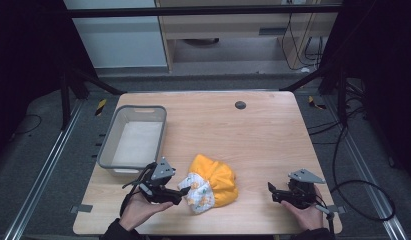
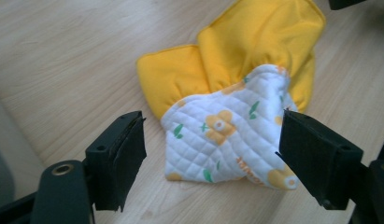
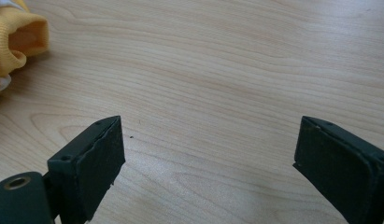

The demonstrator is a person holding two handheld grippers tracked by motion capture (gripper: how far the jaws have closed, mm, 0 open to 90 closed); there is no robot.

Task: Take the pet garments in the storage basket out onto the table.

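We see our left gripper [image 1: 182, 192] spread wide, just left of the yellow cloth [image 1: 218, 184]. Our right gripper [image 1: 271, 192] is also spread, over bare table [image 1: 263, 135].

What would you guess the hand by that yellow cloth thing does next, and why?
Probably the left gripper closes on the quilted, flower-printed edge of the yellow garment. Its jaws stand wide open with that white edge lying between them, not yet pinched. The grey bin beside it looks a likely destination, while the right gripper rests open, apart.
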